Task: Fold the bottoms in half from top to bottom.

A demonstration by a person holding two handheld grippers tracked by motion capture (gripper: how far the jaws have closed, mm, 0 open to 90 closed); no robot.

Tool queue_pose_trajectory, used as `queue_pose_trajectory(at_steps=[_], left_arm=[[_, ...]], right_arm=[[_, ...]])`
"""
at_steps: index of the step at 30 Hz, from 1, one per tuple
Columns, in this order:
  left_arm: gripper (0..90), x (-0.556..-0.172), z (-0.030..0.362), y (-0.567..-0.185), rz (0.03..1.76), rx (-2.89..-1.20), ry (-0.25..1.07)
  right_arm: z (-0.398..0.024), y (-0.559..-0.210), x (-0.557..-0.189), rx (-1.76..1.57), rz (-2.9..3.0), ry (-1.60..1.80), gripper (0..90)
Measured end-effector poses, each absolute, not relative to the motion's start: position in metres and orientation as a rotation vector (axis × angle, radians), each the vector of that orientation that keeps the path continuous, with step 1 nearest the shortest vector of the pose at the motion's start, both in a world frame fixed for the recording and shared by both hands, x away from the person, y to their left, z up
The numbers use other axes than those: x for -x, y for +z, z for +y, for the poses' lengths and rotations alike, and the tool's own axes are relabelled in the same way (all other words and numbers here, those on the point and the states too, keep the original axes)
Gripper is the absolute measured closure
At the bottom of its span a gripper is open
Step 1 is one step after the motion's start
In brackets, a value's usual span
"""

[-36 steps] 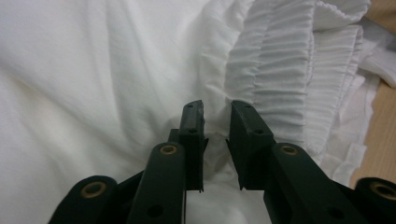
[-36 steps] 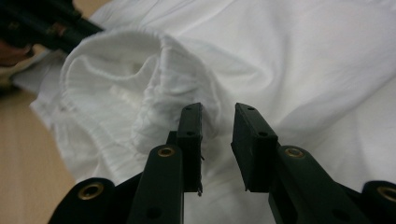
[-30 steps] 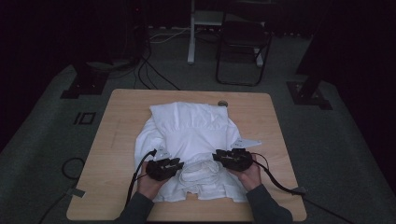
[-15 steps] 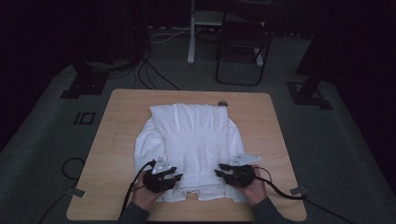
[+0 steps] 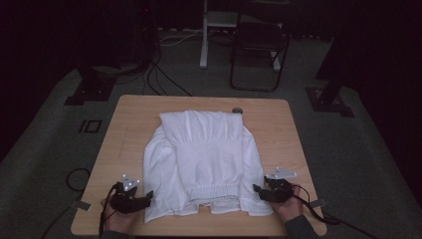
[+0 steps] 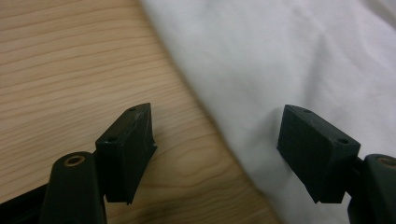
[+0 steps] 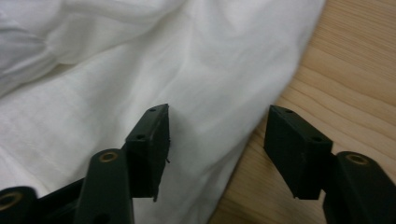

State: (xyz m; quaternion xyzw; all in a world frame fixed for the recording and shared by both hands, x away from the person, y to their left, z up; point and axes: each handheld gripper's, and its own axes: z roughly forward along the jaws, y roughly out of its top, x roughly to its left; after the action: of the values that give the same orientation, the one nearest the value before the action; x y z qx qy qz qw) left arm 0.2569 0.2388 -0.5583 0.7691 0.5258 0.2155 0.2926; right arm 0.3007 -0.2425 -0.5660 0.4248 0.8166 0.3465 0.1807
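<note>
A white garment [image 5: 201, 159] lies spread flat on the wooden table [image 5: 129, 129], its ribbed hem toward the near edge. My left gripper [image 5: 148, 197] rests at the garment's near left corner, open. In the left gripper view the cloth edge [image 6: 243, 93] runs between the parted jaws of the left gripper [image 6: 219, 128], and the pads do not press on it. My right gripper [image 5: 256, 189] sits at the near right corner, open. The right gripper [image 7: 219, 128] has cloth [image 7: 116, 84] lying loose under its gap. Both pairs of jaws have just been opening.
A small round object [image 5: 237, 110] sits by the table's far edge, just beyond the garment. On the floor behind stand a folding chair [image 5: 259, 50], a white post [image 5: 204, 35], dark stand bases [image 5: 84, 92] and loose cables [image 5: 164, 74]. Bare wood flanks the garment on both sides.
Both hands drew back toward the near edge and apart, pulling the bunched lower part of the garment flat. The jaws then opened and let the cloth go.
</note>
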Motion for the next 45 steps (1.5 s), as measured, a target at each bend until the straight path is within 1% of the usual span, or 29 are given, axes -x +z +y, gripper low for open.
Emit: queue_pose_trajectory(at_steps=[3, 4, 5, 7, 8, 10, 14, 15, 16, 18, 24, 25, 26, 27, 28, 30, 33, 38, 40, 42, 43, 45], left_arm=[[28.1, -0.255, 0.227, -0.559, 1.340, -2.070, 0.563], [34.7, -0.255, 0.225, -0.559, 1.314, -2.075, 0.560], [47.2, -0.254, 0.222, -0.557, 1.275, -2.091, 0.538], [78.7, -0.255, 0.222, -0.556, 1.246, -2.106, 0.500], [87.8, -0.256, 0.222, -0.555, 1.237, -2.121, 0.520], [89.1, -0.256, 0.228, -0.553, 1.259, -2.145, 0.565], [89.5, -0.252, 0.261, -0.552, 1.358, -2.100, 0.598], [89.6, -0.252, 0.261, -0.552, 1.358, -2.100, 0.598], [89.6, -0.246, 0.273, -0.551, 1.378, -2.076, 0.588], [89.7, -0.238, 0.277, -0.551, 1.385, -2.100, 0.592], [89.3, -0.217, 0.273, -0.550, 1.332, -2.144, 0.506], [87.7, -0.216, 0.272, -0.549, 1.298, -2.143, 0.491], [80.1, -0.216, 0.272, -0.547, 1.287, -2.113, 0.526], [69.1, -0.219, 0.273, -0.545, 1.299, -2.096, 0.547], [64.6, -0.222, 0.275, -0.542, 1.302, -2.083, 0.553], [56.7, -0.232, 0.276, -0.532, 1.290, -2.027, 0.586], [51.5, -0.254, 0.273, -0.517, 1.264, -1.966, 0.608], [45.9, -0.302, 0.263, -0.495, 1.216, -1.906, 0.590], [44.9, -0.322, 0.258, -0.489, 1.204, -1.888, 0.597], [42.4, -0.342, 0.251, -0.484, 1.191, -1.891, 0.590], [42.4, -0.351, 0.246, -0.482, 1.176, -1.900, 0.611], [42.4, -0.369, 0.239, -0.480, 1.158, -1.914, 0.605]], right_arm=[[-0.240, -0.566, -0.302, -1.186, 2.314, 0.990, 50.6], [-0.239, -0.565, -0.302, -1.178, 2.318, 0.995, 58.4], [-0.239, -0.565, -0.302, -1.171, 2.326, 0.996, 68.1], [-0.239, -0.563, -0.304, -1.180, 2.336, 0.981, 82.8], [-0.240, -0.562, -0.305, -1.181, 2.337, 0.975, 86.2], [-0.245, -0.560, -0.305, -1.188, 2.320, 0.910, 87.4], [-0.266, -0.560, -0.302, -1.265, 2.296, 0.912, 88.0], [-0.271, -0.560, -0.300, -1.281, 2.291, 0.917, 88.0], [-0.277, -0.560, -0.296, -1.292, 2.292, 0.930, 88.0], [-0.281, -0.561, -0.287, -1.295, 2.306, 0.945, 88.1], [-0.283, -0.559, -0.262, -1.273, 2.344, 0.915, 87.8], [-0.284, -0.559, -0.260, -1.277, 2.354, 0.932, 85.6], [-0.286, -0.558, -0.260, -1.276, 2.366, 0.963, 77.7], [-0.287, -0.556, -0.261, -1.269, 2.344, 0.997, 68.2], [-0.288, -0.553, -0.263, -1.267, 2.322, 1.015, 62.0], [-0.290, -0.546, -0.268, -1.272, 2.280, 1.074, 53.9], [-0.288, -0.535, -0.282, -1.242, 2.238, 1.155, 50.1], [-0.272, -0.522, -0.315, -1.199, 2.218, 1.230, 48.0], [-0.263, -0.517, -0.330, -1.170, 2.225, 1.248, 48.0], [-0.255, -0.515, -0.344, -1.160, 2.227, 1.252, 47.6], [-0.250, -0.513, -0.355, -1.151, 2.226, 1.256, 47.7], [-0.243, -0.511, -0.372, -1.168, 2.221, 1.262, 50.2]])
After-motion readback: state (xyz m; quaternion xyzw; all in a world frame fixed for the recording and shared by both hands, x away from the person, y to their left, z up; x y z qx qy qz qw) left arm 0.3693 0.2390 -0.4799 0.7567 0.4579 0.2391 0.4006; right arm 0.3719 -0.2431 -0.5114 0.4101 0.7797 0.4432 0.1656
